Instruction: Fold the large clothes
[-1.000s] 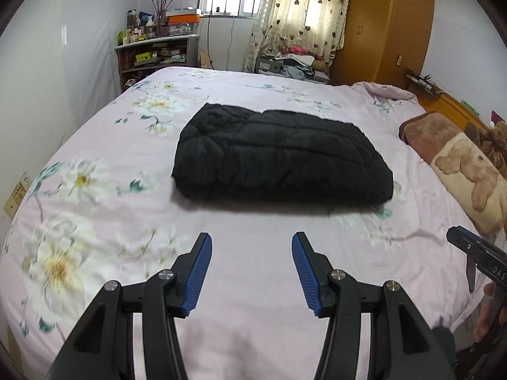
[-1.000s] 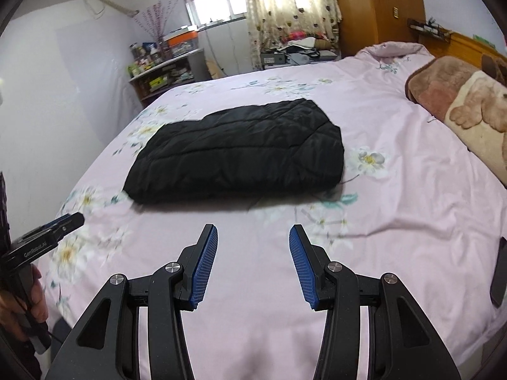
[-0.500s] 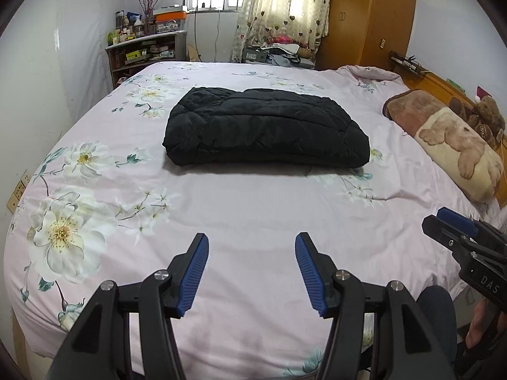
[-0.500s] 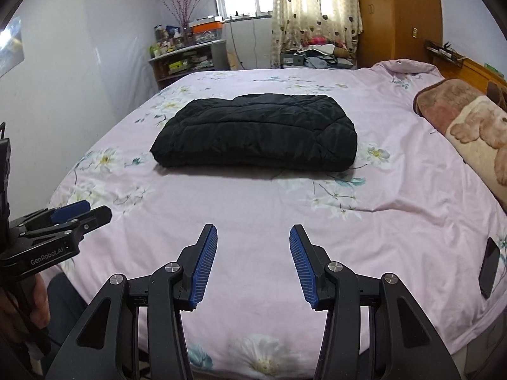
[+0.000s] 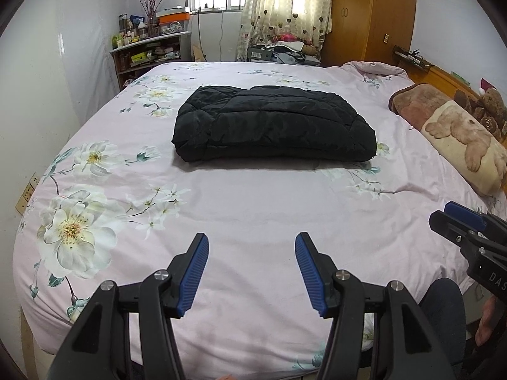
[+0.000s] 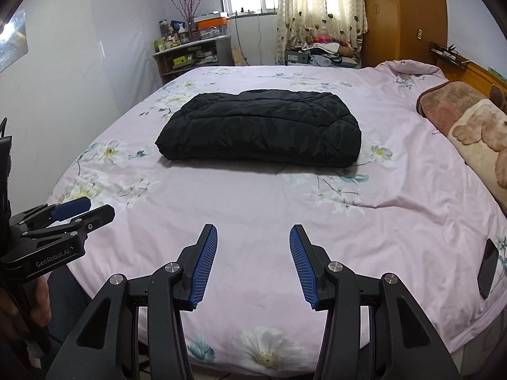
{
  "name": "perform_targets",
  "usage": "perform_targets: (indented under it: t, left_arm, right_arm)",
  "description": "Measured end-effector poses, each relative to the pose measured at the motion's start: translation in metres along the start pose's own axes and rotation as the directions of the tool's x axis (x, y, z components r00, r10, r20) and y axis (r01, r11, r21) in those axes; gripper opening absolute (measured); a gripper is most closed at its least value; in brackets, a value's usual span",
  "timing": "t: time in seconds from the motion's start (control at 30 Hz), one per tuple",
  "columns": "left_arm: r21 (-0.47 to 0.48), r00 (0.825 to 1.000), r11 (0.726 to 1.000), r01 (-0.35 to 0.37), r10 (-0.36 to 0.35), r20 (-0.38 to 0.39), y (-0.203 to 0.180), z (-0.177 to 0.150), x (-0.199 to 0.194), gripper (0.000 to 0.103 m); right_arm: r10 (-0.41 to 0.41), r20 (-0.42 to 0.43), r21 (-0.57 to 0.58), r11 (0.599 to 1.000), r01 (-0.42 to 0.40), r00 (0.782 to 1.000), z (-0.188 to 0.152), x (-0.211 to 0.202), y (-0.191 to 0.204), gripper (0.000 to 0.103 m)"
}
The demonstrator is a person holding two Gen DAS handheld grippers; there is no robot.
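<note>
A black quilted jacket (image 5: 272, 123) lies folded into a thick rectangle in the middle of the bed; it also shows in the right wrist view (image 6: 263, 129). My left gripper (image 5: 252, 247) is open and empty, held over the near edge of the bed, well short of the jacket. My right gripper (image 6: 253, 237) is open and empty too, at about the same distance from it. Each gripper shows at the edge of the other's view: the right one (image 5: 456, 218) and the left one (image 6: 82, 210).
The bed has a pink floral sheet (image 5: 253, 205). A brown bear-print pillow (image 5: 456, 126) lies along the right side. A dark phone (image 6: 488, 267) lies at the bed's near right edge. A cluttered shelf (image 5: 149, 53), curtains and a wooden wardrobe (image 5: 370, 15) stand behind.
Both grippers have pulled back from the jacket toward the near edge of the bed, so the jacket looks smaller and farther. Both stayed open. The jacket has not moved.
</note>
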State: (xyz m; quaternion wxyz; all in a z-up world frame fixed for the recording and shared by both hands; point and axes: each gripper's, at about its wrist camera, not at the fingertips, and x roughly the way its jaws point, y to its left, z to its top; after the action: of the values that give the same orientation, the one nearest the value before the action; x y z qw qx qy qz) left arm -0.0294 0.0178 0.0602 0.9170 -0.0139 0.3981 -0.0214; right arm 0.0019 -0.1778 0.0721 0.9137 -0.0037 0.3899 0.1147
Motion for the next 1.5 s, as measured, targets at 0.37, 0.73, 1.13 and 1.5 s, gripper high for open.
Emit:
perform_targets:
  t: [0.37, 0.73, 1.13, 1.5]
  left_arm:
    - [-0.016, 1.0, 1.0, -0.005, 0.005, -0.003, 0.0072, -0.003, -0.002, 0.059]
    - [-0.012, 1.0, 1.0, -0.01, 0.011, 0.005, 0.0077, -0.0021, -0.003, 0.059]
    - [-0.012, 1.0, 1.0, -0.014, 0.014, 0.007, 0.0085, -0.0023, -0.0037, 0.059]
    - [-0.014, 1.0, 1.0, -0.022, 0.022, 0.002, 0.0072, -0.0038, -0.0038, 0.059]
  right_arm:
    - [0.0, -0.007, 0.0, 1.0, 0.0, 1.0, -0.0006, -0.002, -0.0004, 0.049]
    - [0.003, -0.02, -0.001, 1.0, -0.003, 1.0, -0.0019, -0.001, -0.0012, 0.049]
    - [0.005, -0.027, 0.002, 1.0, -0.005, 1.0, -0.0036, 0.0007, -0.0006, 0.049]
    - [0.004, -0.031, 0.004, 1.0, -0.004, 1.0, -0.0041, 0.0021, 0.0003, 0.049]
